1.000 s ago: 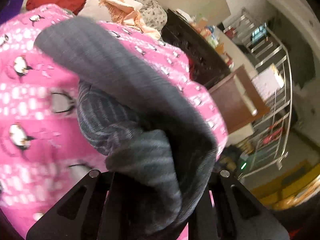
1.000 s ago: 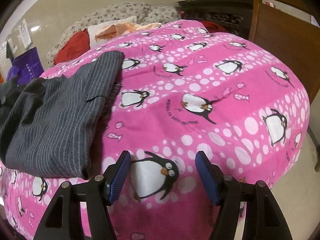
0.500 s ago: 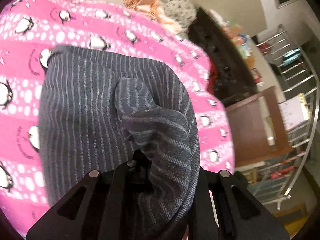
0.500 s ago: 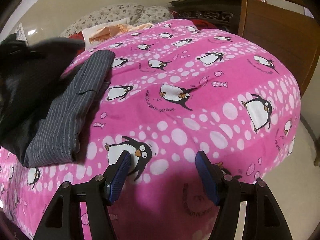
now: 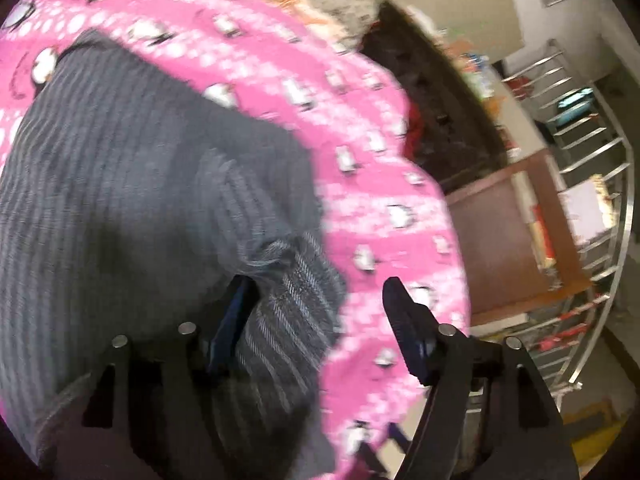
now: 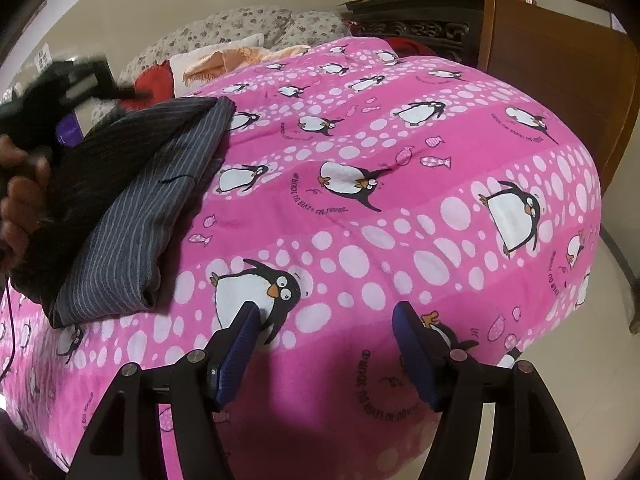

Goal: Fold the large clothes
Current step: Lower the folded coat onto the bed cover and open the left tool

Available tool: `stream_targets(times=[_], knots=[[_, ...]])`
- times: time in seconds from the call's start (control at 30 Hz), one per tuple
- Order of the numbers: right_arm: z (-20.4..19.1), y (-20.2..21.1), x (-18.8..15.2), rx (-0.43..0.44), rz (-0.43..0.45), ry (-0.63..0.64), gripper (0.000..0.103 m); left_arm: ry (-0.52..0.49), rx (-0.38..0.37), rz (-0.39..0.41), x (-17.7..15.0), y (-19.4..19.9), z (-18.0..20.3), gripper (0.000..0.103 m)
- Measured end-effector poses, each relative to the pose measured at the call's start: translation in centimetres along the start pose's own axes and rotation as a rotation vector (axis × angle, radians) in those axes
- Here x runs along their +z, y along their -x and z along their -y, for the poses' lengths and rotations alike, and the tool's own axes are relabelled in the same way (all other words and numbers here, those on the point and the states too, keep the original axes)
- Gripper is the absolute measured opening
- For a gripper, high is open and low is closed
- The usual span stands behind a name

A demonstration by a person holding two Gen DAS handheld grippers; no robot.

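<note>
A dark grey striped garment (image 5: pixel 132 200) lies folded in layers on a pink penguin-print blanket (image 5: pixel 380 208). In the left wrist view my left gripper (image 5: pixel 316 312) is open just above the garment's near corner, its jaws spread and nothing between the pads. In the right wrist view the garment (image 6: pixel 132 216) lies at the left of the blanket (image 6: pixel 400 208). My right gripper (image 6: pixel 326 340) is open and empty over the blanket's near edge, well right of the garment. The left gripper and the hand holding it (image 6: pixel 28 184) show blurred over the garment.
Pillows and an orange fringed cloth (image 6: pixel 240 56) lie at the bed's far end. A dark carved cabinet (image 6: pixel 420 20) and a wooden board (image 6: pixel 560 72) stand at the right. A metal rack (image 5: pixel 592 200) stands beyond the bed in the left wrist view.
My left gripper brought the held fold over onto the garment, then opened and let it go. The garment now lies folded narrower. My right gripper stayed open and hardly moved.
</note>
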State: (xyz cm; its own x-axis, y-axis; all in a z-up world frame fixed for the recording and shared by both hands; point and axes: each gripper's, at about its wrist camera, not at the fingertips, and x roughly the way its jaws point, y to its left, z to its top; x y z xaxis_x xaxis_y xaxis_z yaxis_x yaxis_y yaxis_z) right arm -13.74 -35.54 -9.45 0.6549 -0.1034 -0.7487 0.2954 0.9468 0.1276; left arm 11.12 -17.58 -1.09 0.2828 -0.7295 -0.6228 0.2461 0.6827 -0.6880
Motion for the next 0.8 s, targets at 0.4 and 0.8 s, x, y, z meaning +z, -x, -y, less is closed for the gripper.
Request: stream_targets(times=[0.4, 0.8], knots=[[-0.7, 2.0, 0.8, -0.028, 0.036, 0.036, 0.066, 0.085, -0.055, 0.223, 1.1, 14.6, -4.9, 0.068], [-10.1, 7.0, 6.4, 0.335, 0.148, 0.173, 0.067, 0.144, 0.159, 0.175, -9.9, 13.7, -14.3, 0.068]])
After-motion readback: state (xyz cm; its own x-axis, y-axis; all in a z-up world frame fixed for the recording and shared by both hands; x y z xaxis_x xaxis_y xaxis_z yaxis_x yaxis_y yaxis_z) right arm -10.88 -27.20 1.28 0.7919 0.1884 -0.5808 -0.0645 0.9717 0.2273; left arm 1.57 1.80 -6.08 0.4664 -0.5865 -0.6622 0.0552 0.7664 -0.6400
